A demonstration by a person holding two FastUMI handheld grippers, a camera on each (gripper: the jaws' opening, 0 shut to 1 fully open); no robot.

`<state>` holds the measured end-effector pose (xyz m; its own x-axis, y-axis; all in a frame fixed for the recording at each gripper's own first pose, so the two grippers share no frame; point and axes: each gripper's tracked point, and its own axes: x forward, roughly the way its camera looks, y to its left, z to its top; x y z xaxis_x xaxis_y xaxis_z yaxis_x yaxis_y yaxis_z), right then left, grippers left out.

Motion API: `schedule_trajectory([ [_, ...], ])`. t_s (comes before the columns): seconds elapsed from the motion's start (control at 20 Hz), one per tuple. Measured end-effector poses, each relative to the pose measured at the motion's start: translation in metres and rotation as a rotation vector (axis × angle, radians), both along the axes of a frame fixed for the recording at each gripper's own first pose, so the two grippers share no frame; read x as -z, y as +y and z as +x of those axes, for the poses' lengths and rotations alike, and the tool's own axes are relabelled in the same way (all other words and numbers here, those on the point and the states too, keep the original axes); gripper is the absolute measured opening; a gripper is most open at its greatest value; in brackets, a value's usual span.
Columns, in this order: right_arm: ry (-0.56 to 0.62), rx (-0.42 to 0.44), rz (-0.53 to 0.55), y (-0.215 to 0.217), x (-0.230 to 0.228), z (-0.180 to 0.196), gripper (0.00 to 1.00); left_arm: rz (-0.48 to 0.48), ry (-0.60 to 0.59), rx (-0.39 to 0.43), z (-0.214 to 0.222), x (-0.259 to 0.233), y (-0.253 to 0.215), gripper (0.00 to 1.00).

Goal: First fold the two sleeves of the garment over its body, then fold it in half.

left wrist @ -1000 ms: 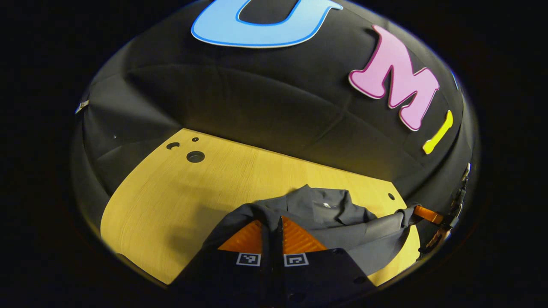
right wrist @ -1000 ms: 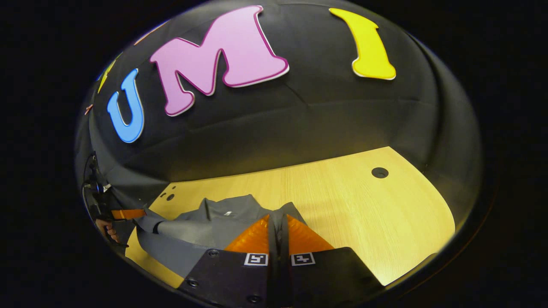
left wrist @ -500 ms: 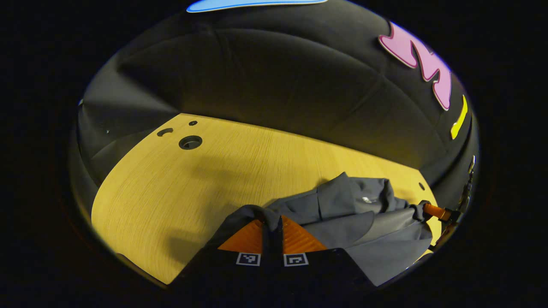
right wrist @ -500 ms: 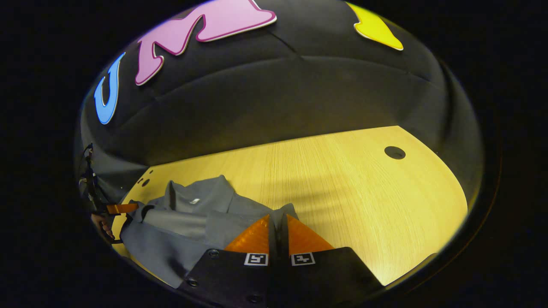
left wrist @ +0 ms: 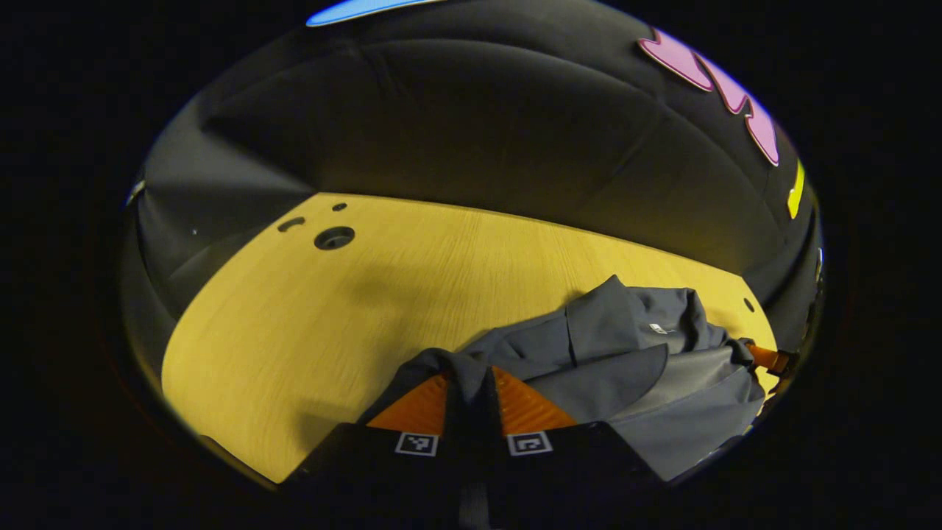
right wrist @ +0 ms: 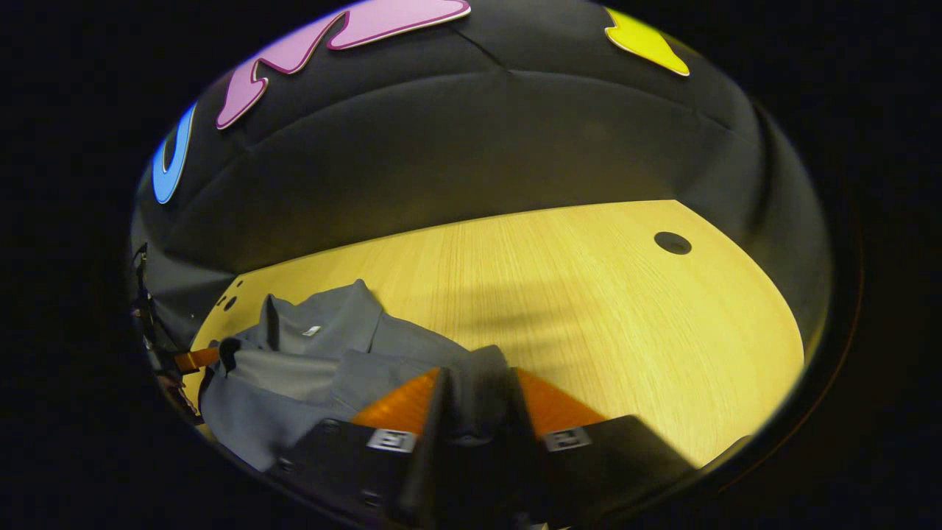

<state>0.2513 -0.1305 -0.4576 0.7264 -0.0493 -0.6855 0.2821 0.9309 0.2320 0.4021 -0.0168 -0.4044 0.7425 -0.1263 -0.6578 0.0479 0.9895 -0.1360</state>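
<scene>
The garment (left wrist: 625,368) lies bunched on the table (left wrist: 294,316), hem carried toward the collar — the half fold is in hand. The left gripper (left wrist: 471,383) pinches cloth; the right gripper (right wrist: 475,375) is parted, cloth between. Next, I think: release and smooth.

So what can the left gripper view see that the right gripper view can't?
Left gripper view: the left gripper up close, its fingers near together with the gray garment bunched between them, and the right gripper far off at the garment's other end. Right gripper view: the right gripper's own fingers up close, standing apart, and the left gripper far off. Both: the garment lying on the wooden table.
</scene>
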Motion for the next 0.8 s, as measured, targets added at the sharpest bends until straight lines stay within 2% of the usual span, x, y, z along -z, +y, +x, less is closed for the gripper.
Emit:
schedule_trajectory([
  [0.1, -0.001, -0.008, 0.002, 0.001, -0.004, -0.005, 0.81, 0.056, -0.016, -0.005, -0.004, -0.009, 0.004, 0.38],
  [0.25, -0.014, -0.005, -0.014, 0.0, -0.021, -0.015, 0.85, 0.066, -0.042, 0.003, -0.012, -0.023, 0.0, 0.71],
  [0.3, -0.019, -0.004, -0.006, 0.002, -0.026, -0.017, 0.87, 0.068, -0.048, 0.009, -0.016, -0.028, 0.001, 0.79],
  [0.5, -0.056, 0.006, 0.019, 0.007, -0.057, -0.026, 0.9, 0.075, -0.082, 0.008, -0.029, -0.053, 0.004, 0.87],
  [0.8, -0.144, -0.013, 0.024, 0.02, -0.122, -0.046, 0.91, 0.055, -0.154, 0.019, -0.064, -0.111, 0.006, 0.87],
])
